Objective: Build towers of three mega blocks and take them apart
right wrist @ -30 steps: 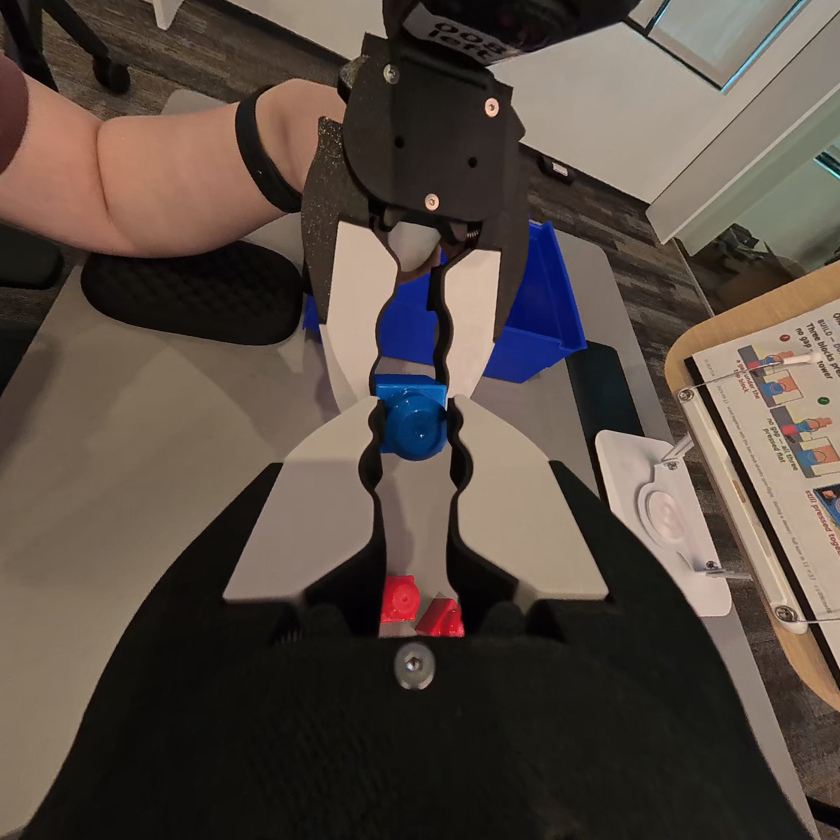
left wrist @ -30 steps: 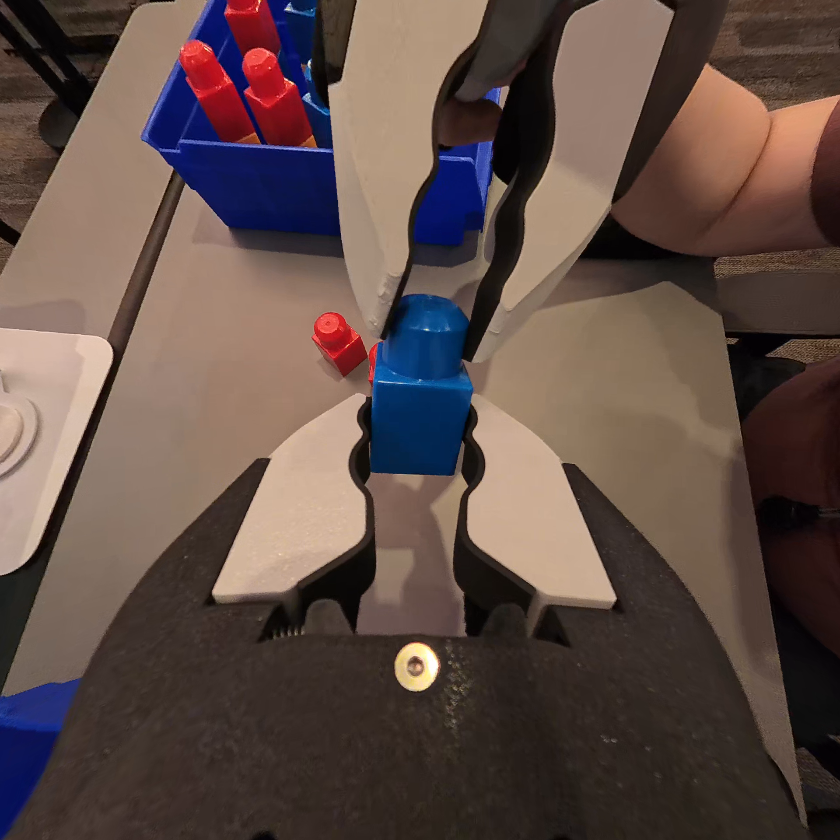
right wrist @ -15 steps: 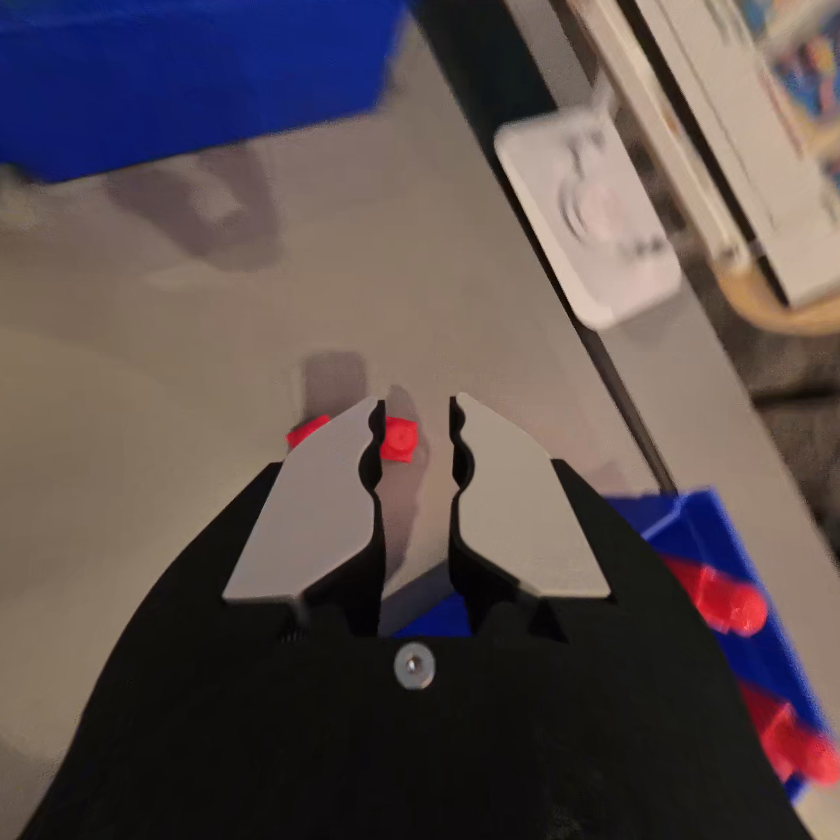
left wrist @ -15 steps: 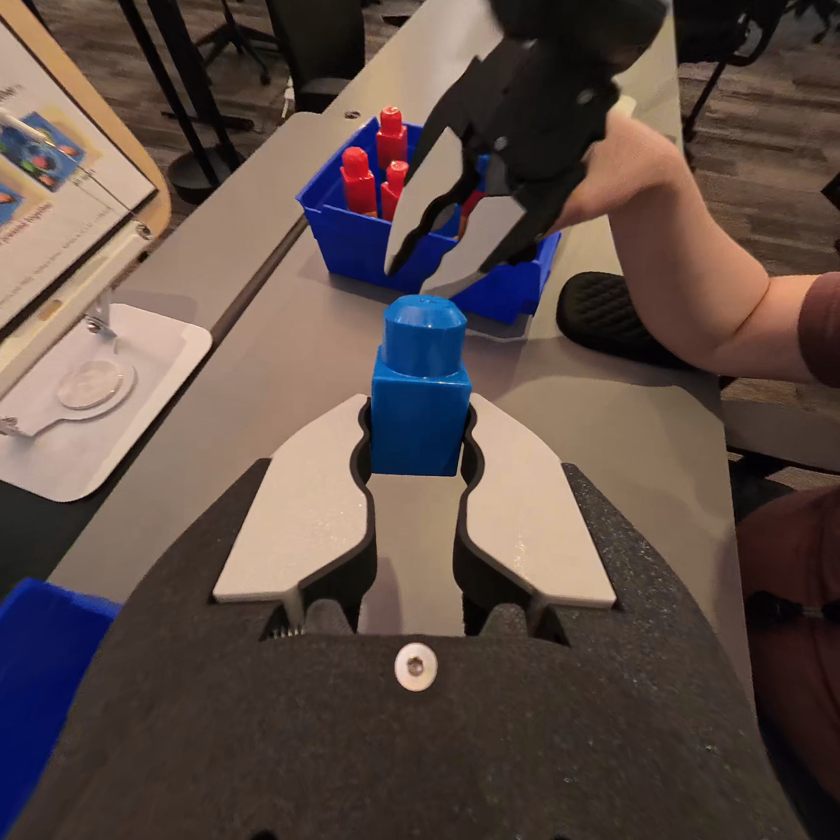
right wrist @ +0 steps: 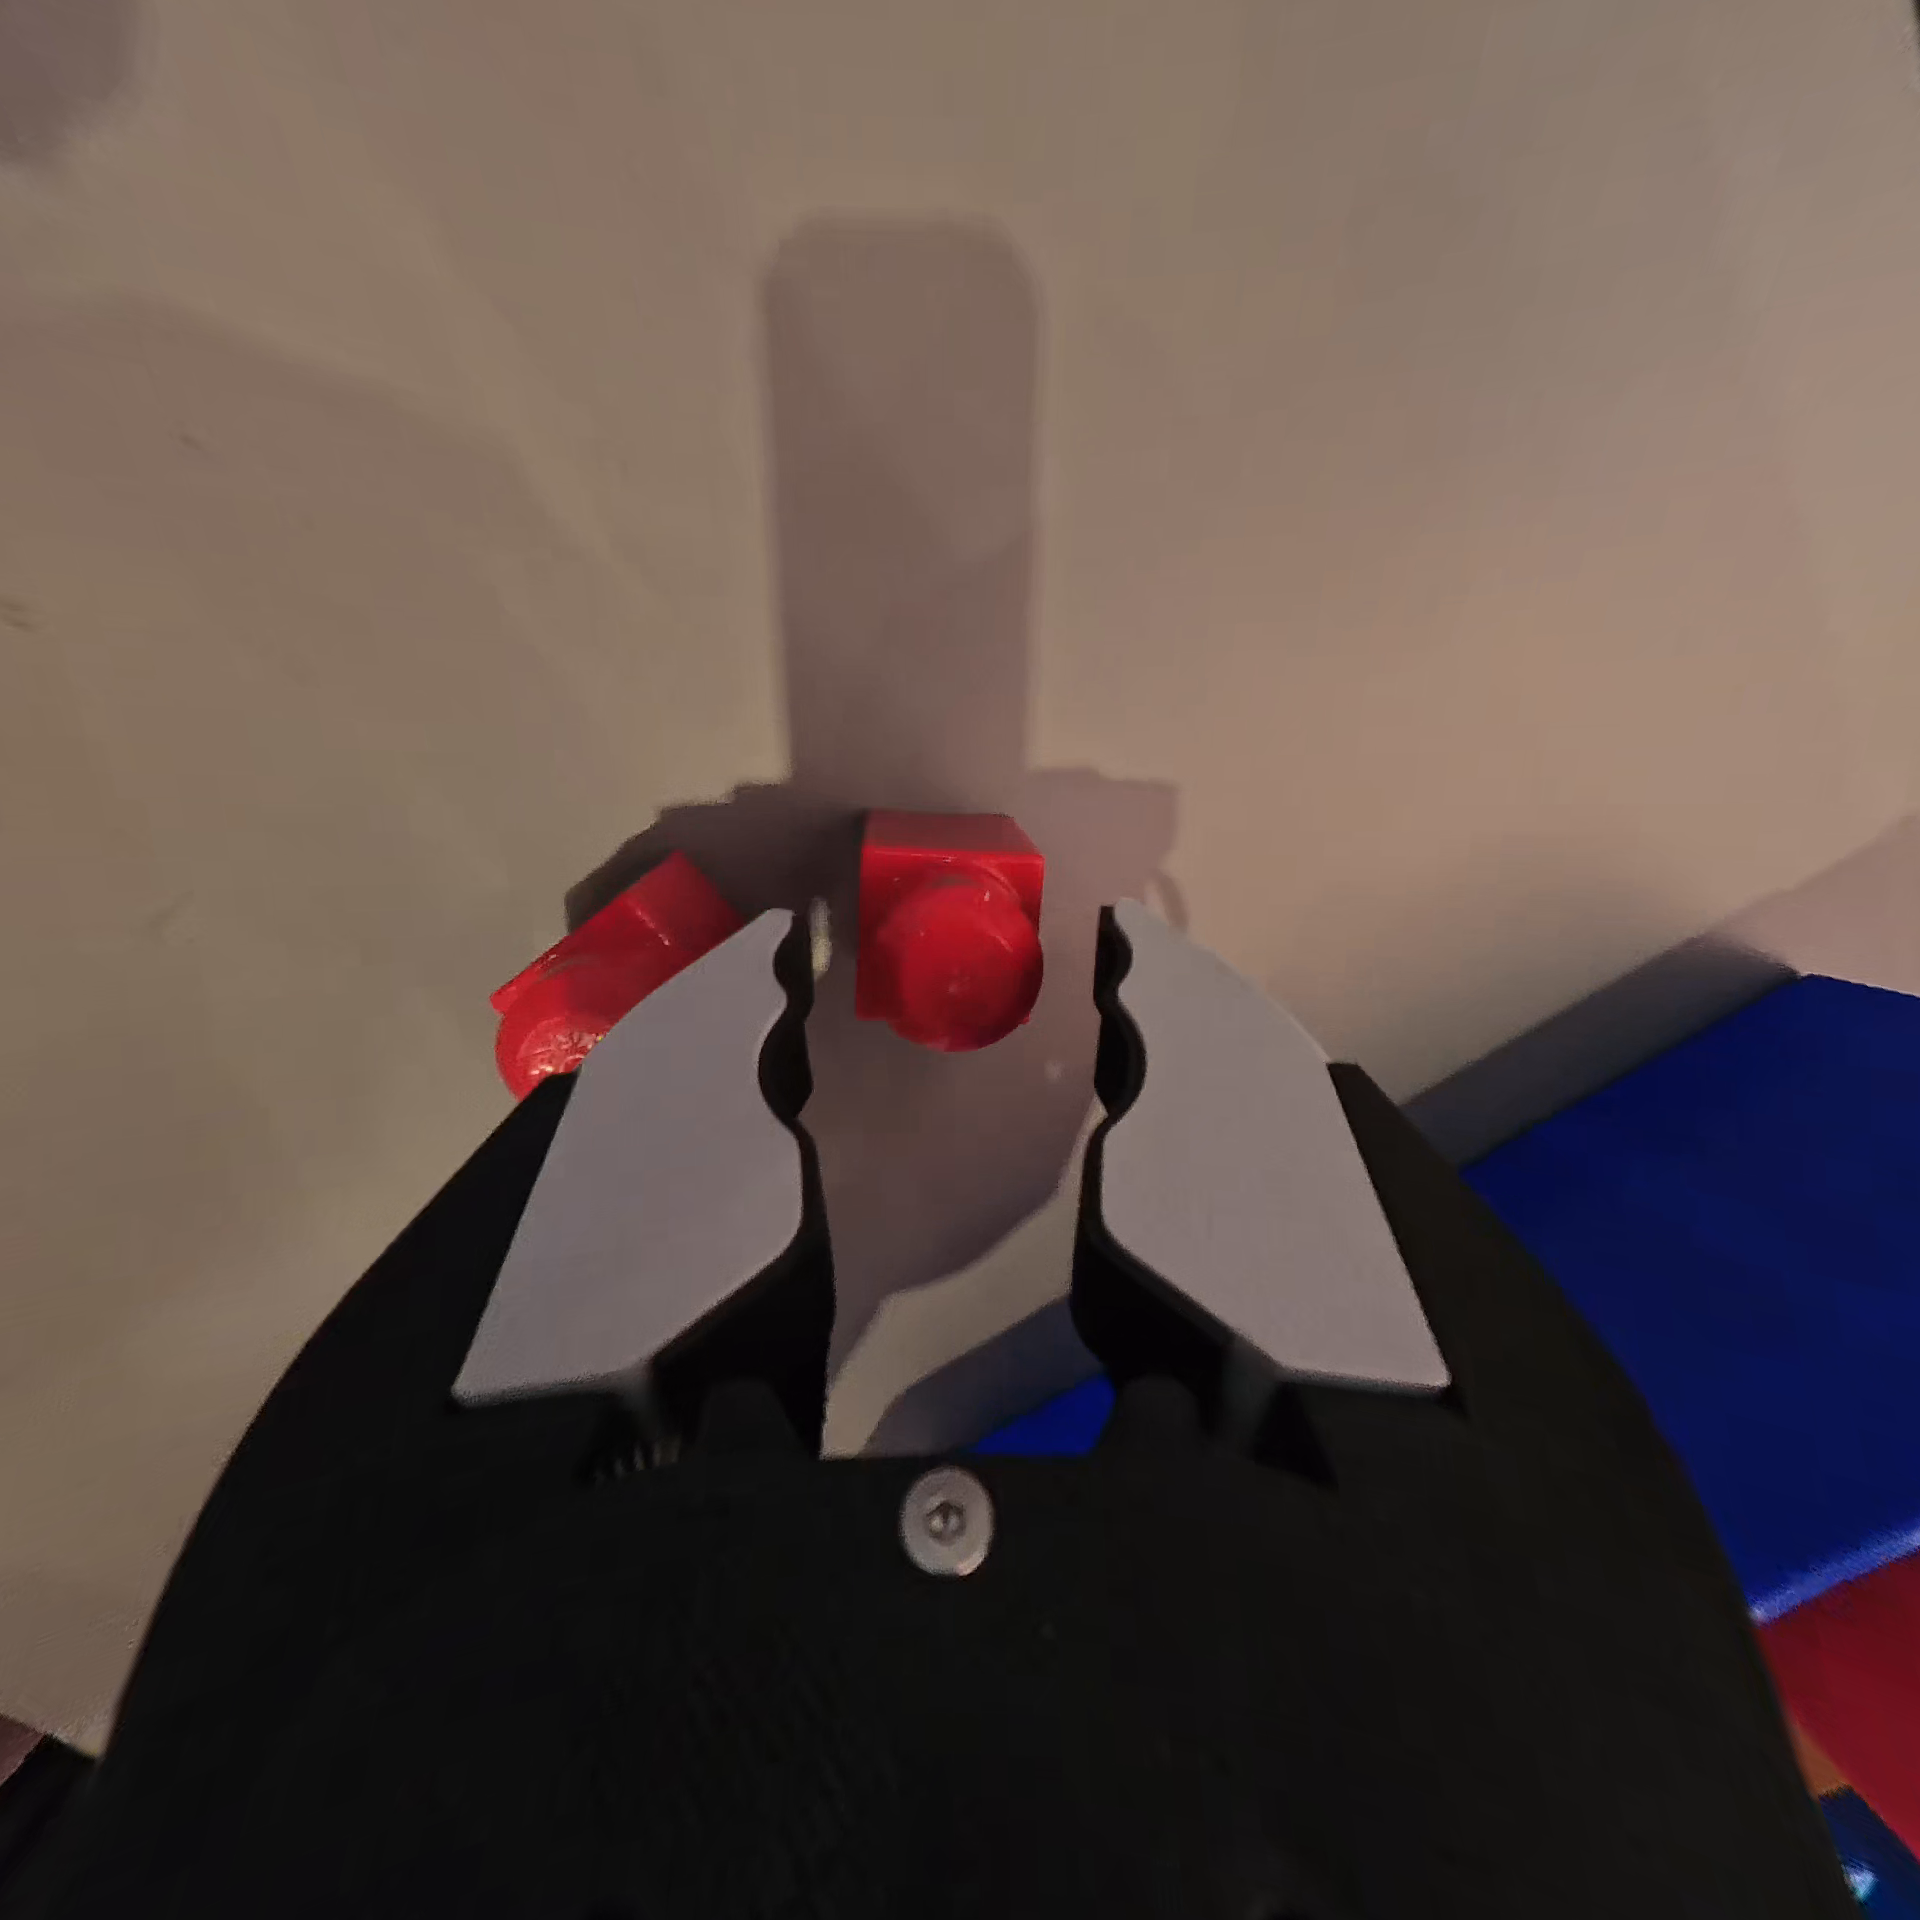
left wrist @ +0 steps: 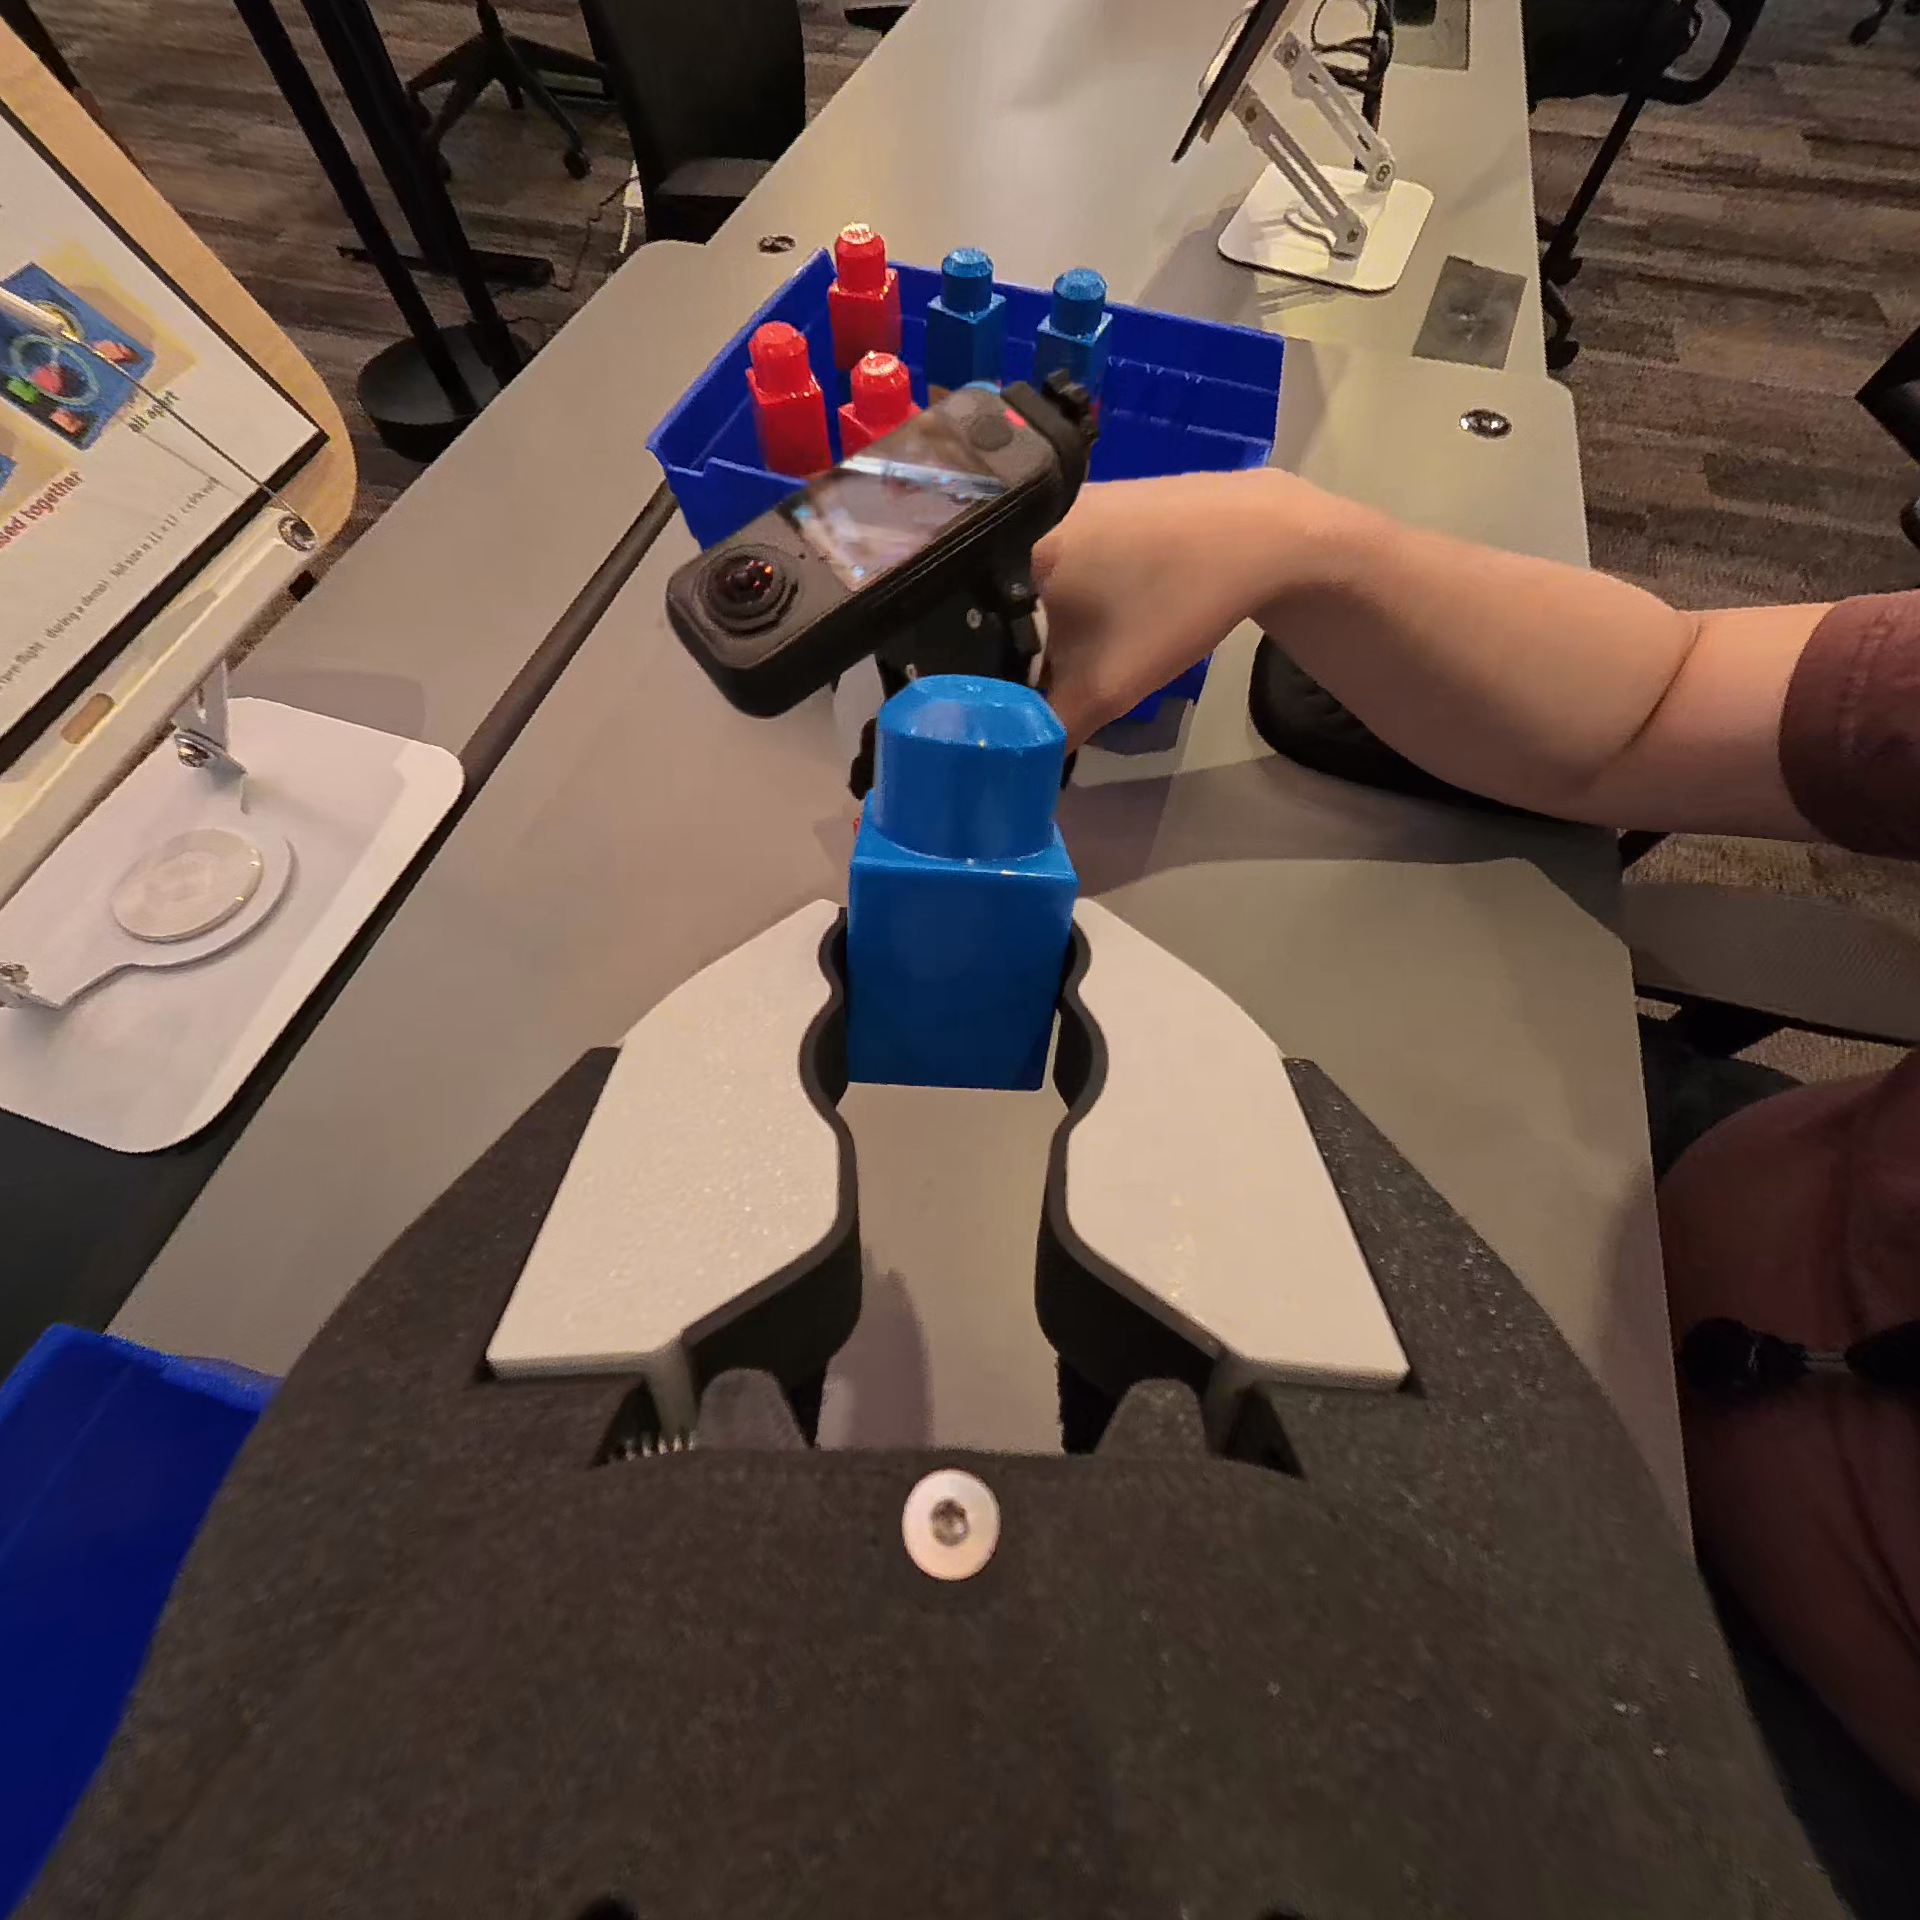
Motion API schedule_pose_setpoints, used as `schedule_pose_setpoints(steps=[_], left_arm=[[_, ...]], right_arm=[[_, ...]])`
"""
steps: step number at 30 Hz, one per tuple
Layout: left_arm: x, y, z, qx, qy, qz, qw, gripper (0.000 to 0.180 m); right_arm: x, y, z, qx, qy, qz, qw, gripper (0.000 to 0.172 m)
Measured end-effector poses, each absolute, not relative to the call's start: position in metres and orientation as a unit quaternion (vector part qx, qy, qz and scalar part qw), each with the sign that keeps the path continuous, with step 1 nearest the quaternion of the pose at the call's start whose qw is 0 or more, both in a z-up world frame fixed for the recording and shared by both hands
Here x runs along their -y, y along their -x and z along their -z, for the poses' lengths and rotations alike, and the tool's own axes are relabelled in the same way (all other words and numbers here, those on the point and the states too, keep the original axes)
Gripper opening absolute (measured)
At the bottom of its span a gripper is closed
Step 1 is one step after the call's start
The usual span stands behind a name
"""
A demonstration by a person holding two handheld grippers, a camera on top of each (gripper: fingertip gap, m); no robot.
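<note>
well, the table [left wrist: 540, 883] bears a blue bin [left wrist: 1184, 416] of red and blue blocks. the left gripper [left wrist: 951, 987] clamps a blue block [left wrist: 956, 935] upright. the right gripper [right wrist: 951, 966] gapes wide around a red block [right wrist: 945, 935] on the table, pads clear; another red block [right wrist: 613, 956] lies beside it.

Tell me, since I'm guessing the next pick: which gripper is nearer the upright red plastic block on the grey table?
Right. The right gripper hangs open around the upright red block, pads clear. The left gripper is farther off, clamping a blue block.
</note>
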State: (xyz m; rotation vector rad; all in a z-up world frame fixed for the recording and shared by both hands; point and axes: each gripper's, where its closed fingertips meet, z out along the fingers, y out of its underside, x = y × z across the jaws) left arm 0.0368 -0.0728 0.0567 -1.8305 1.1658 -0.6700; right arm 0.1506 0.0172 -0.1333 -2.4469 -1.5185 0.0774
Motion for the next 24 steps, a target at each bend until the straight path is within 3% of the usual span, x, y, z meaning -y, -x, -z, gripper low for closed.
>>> schedule_pose_setpoints(steps=[2, 4, 7, 13, 19, 24], left_arm=[[0.073, -0.038, -0.054, -0.470, 0.732, 0.264, 0.418, 0.036], [0.073, -0.039, -0.052, -0.471, 0.734, 0.263, 0.413, 0.036], [0.072, -0.039, -0.047, -0.472, 0.739, 0.262, 0.404, 0.036], [0.074, -0.044, -0.034, -0.484, 0.745, 0.265, 0.375, 0.036], [0.078, -0.063, -0.011, -0.497, 0.749, 0.295, 0.324, 0.036], [0.087, -0.079, 0.005, -0.519, 0.747, 0.297, 0.291, 0.036]], right_arm=[[-0.013, -0.152, 0.142, 0.523, 0.845, -0.028, 0.107, 0.051], [-0.013, -0.153, 0.145, 0.522, 0.846, -0.034, 0.098, 0.037], [-0.010, -0.146, 0.133, 0.515, 0.846, -0.089, 0.107, 0.037], [-0.004, -0.137, 0.062, 0.502, 0.813, -0.221, 0.197, 0.037], [0.052, -0.124, -0.048, 0.553, 0.651, -0.421, 0.305, 0.037], [0.078, -0.120, -0.053, 0.611, 0.612, -0.395, 0.310, 0.037]])
